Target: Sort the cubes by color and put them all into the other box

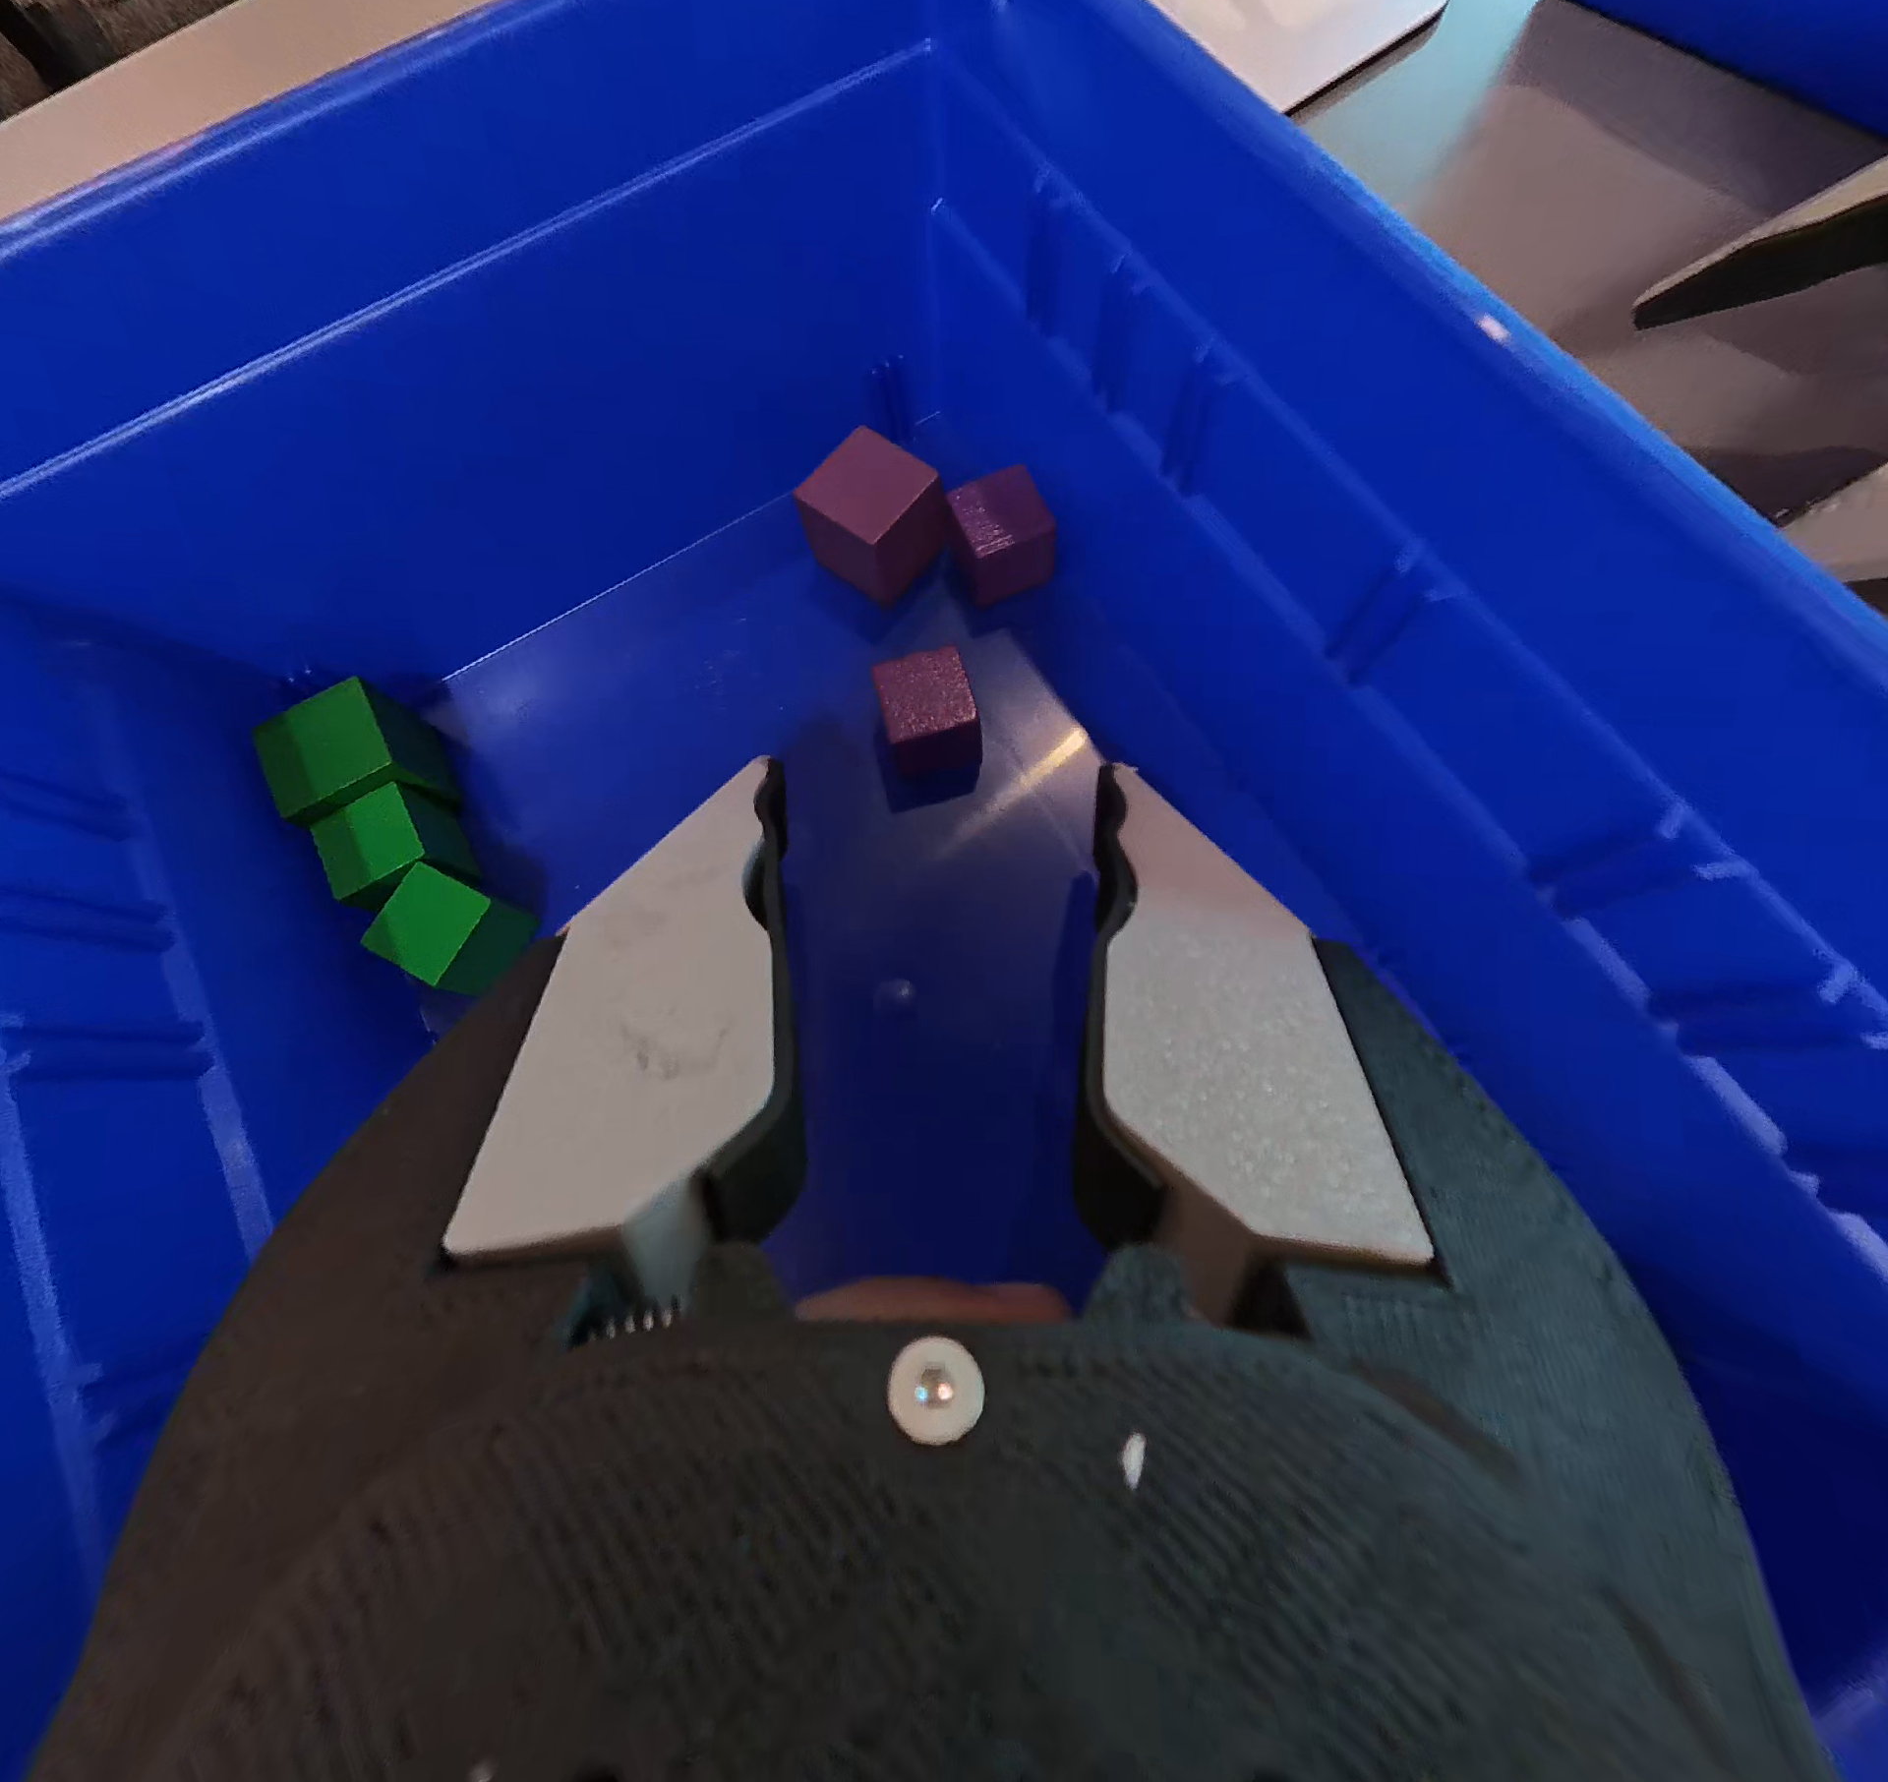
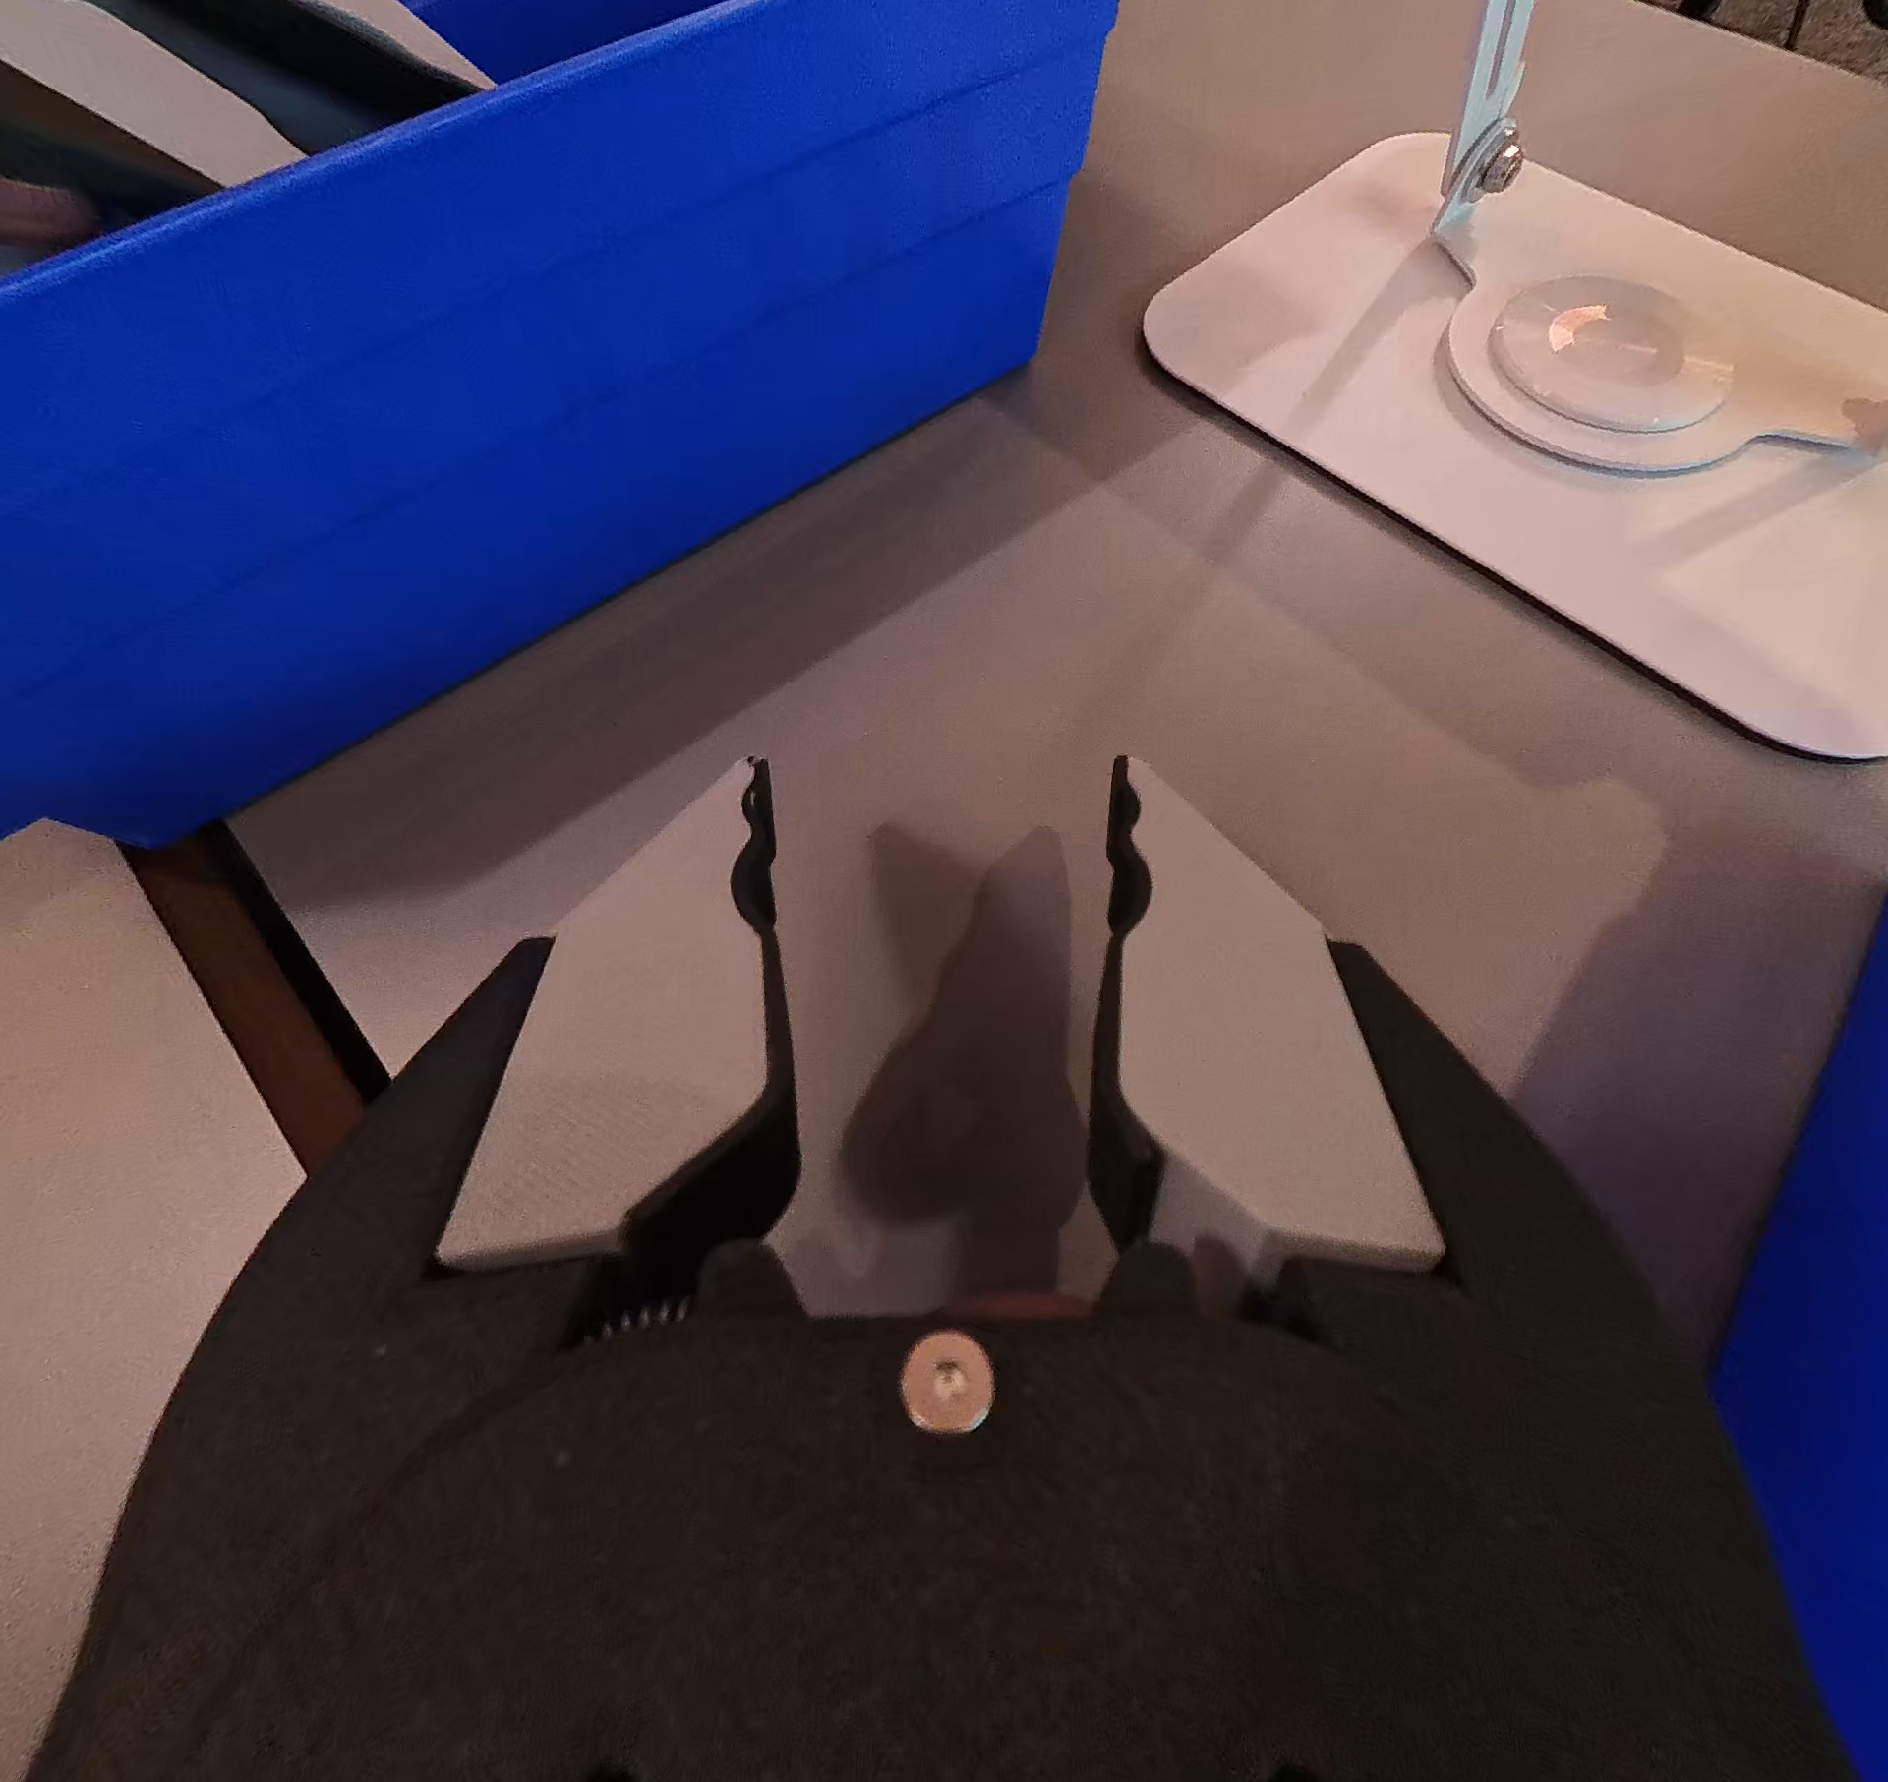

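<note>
Inside the blue bin [image 1: 613, 231], the left gripper [image 1: 938, 783] hangs with fingers spread and empty; three purple cubes [image 1: 925, 708] lie at 12 o'clock, three green cubes [image 1: 347, 747] at 9 o'clock. The right gripper [image 2: 938, 778], fingers released, hovers over the counter [image 2: 1277, 711] beside a white stand base [image 2: 1328, 384], possibly a lamp's.

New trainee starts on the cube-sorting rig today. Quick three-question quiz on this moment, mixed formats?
1. True or false: the left gripper holds a purple cube.
2. How many green cubes lie in the blue box?
3. The right gripper hovers over: A) the box interior, B) bare table, C) the white stand base.

Key
1. False: it is open and empty, the nearest purple cube just ahead of its tips.
2. Three.
3. B.
</note>
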Motion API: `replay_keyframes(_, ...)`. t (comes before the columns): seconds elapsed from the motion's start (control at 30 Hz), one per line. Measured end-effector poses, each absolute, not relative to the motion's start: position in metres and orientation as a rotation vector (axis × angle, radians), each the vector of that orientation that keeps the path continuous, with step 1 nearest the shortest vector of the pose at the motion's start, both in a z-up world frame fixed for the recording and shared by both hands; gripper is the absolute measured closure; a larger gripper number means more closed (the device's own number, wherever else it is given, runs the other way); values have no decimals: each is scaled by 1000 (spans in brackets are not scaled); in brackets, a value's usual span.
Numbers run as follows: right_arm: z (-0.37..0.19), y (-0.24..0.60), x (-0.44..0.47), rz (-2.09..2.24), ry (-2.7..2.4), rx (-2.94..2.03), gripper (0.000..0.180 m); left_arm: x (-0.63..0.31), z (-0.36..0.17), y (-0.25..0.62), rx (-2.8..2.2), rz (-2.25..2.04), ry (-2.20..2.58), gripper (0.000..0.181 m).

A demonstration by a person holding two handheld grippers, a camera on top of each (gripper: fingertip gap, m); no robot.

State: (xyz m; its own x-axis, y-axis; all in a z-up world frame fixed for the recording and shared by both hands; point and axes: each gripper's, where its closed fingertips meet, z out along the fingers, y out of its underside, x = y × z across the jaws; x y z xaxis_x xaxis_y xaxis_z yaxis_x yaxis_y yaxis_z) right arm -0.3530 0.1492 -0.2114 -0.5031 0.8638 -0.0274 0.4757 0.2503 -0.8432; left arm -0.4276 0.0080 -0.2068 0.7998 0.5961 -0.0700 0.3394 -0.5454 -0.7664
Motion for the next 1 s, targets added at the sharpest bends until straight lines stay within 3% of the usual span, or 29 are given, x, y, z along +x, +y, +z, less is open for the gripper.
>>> replay_keyframes(1.0,-214,140,-345,1150,-2136,-1163,123,-443,-207,0,-2136,351,-839,117)
